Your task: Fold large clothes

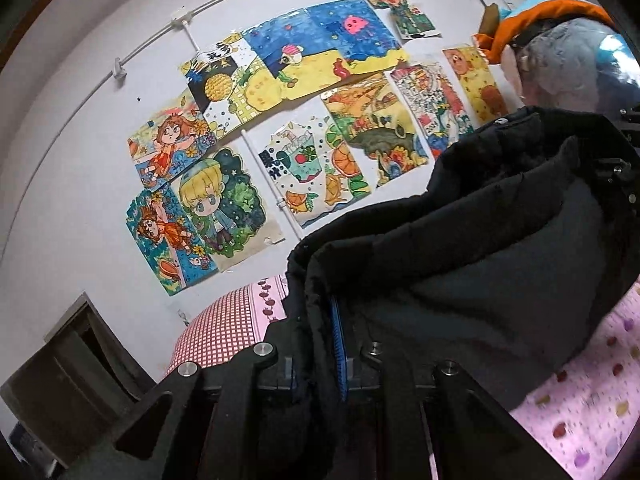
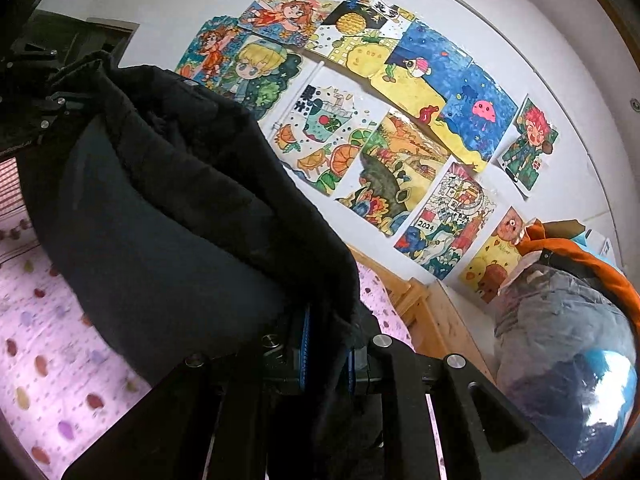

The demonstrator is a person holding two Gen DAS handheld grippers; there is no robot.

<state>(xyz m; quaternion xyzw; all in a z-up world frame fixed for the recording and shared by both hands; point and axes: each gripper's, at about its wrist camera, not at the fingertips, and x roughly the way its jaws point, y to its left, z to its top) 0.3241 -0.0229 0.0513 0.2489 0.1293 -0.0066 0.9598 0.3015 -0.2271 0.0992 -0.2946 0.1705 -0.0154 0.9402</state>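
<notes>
A large black padded jacket [image 1: 460, 248] hangs lifted above the pink patterned bed sheet [image 1: 580, 392]. My left gripper [image 1: 320, 356] is shut on an edge of the jacket; its blue pads [image 1: 338, 344] pinch the black fabric. The jacket stretches to the right, where the right gripper's body [image 1: 624, 176] shows at the far edge. In the right wrist view the jacket [image 2: 172, 216] sags leftward over the sheet [image 2: 48, 352]. My right gripper [image 2: 326, 356] is shut on another edge of it, with blue pads [image 2: 306, 344] on both sides of the fabric. The left gripper's body [image 2: 36, 108] shows at upper left.
A white wall with several colourful drawings [image 1: 280, 120] stands behind the bed. A red checked pillow [image 1: 224, 332] lies at the head. A plastic-wrapped bundle with orange and blue cloth [image 2: 560, 320] sits on a wooden bed frame [image 2: 432, 312]. A dark cabinet [image 1: 68, 372] stands low at the left.
</notes>
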